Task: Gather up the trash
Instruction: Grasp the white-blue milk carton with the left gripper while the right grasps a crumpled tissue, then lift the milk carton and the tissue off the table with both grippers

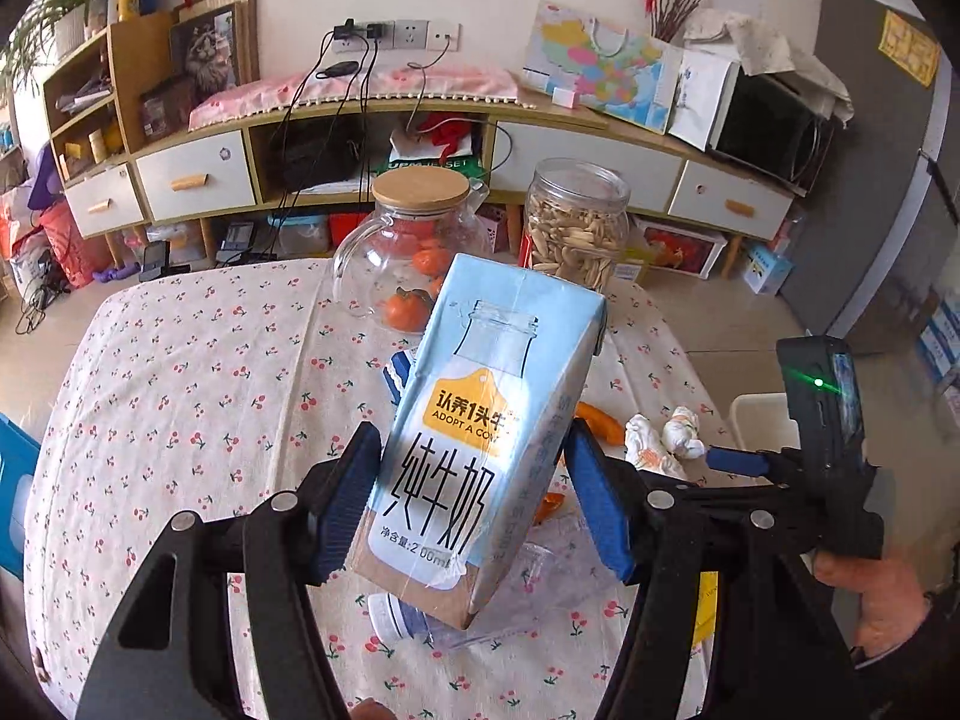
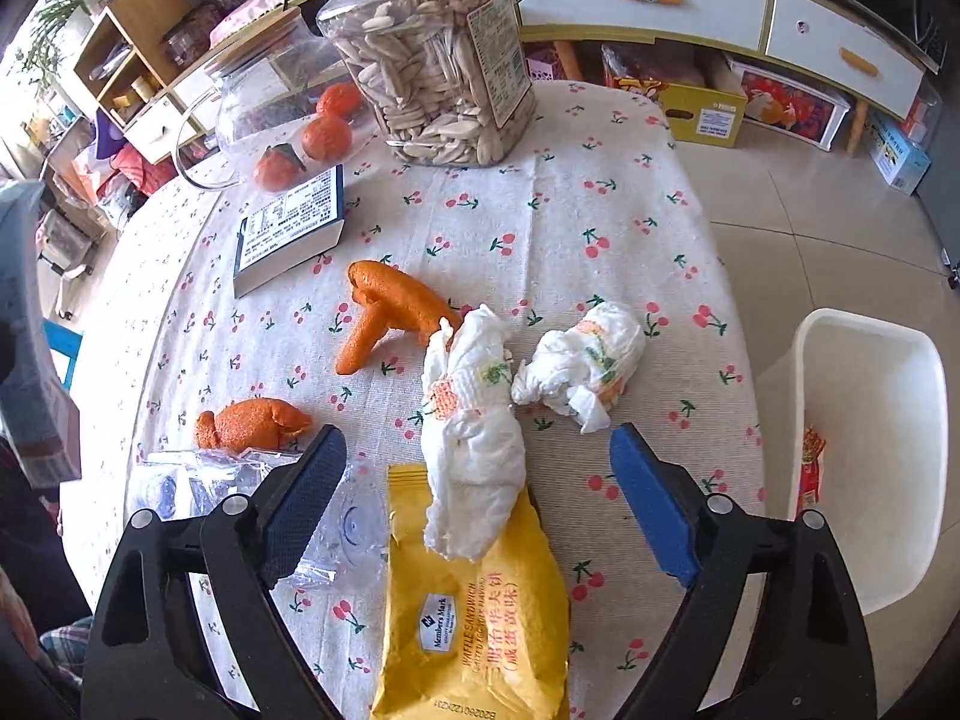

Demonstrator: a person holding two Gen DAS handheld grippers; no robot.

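Observation:
My left gripper [image 1: 474,486] is shut on a light blue milk carton [image 1: 480,420], held tilted above the table. My right gripper [image 2: 477,492] is open over a yellow snack wrapper [image 2: 474,618] and a crumpled white tissue [image 2: 471,438]; it also shows in the left wrist view [image 1: 738,459]. A second tissue wad [image 2: 585,366] lies to the right. Two orange peels [image 2: 390,306] [image 2: 252,420] and a clear plastic wrapper [image 2: 336,528] lie to the left. A white bin [image 2: 864,450] beside the table's right edge holds a red wrapper [image 2: 810,468].
A seed jar [image 2: 444,60], a glass jug [image 2: 264,84] with oranges and a small boxed pack [image 2: 288,234] stand at the table's far side. The cherry-print tablecloth [image 2: 600,192] covers the table. A cabinet with drawers [image 1: 198,177] stands behind.

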